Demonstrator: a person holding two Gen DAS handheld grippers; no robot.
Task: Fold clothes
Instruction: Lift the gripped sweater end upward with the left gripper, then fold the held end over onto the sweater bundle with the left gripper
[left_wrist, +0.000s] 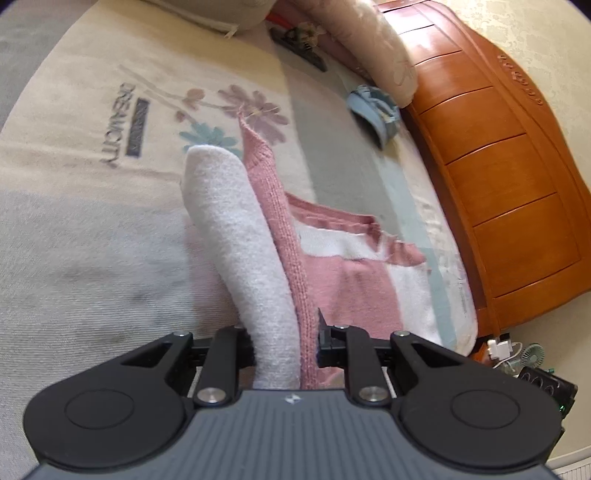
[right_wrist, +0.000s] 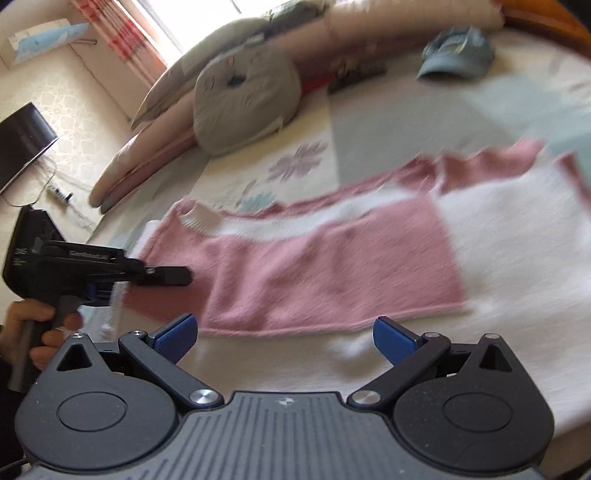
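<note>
Pink-and-white fuzzy knit sweater (right_wrist: 332, 266) spread flat on bed (left_wrist: 92, 240), woven cover with faded floral print. Left gripper (left_wrist: 284, 350) clamped on bunched fold: white fleecy roll beside ribbed pink edge, lifted off bed. Right gripper (right_wrist: 284, 338) over sweater hem, blue textured fingers (right_wrist: 177, 334) spread wide, holding nothing. Blue cap (right_wrist: 458, 51) near glossy wooden headboard (left_wrist: 498, 166).
</note>
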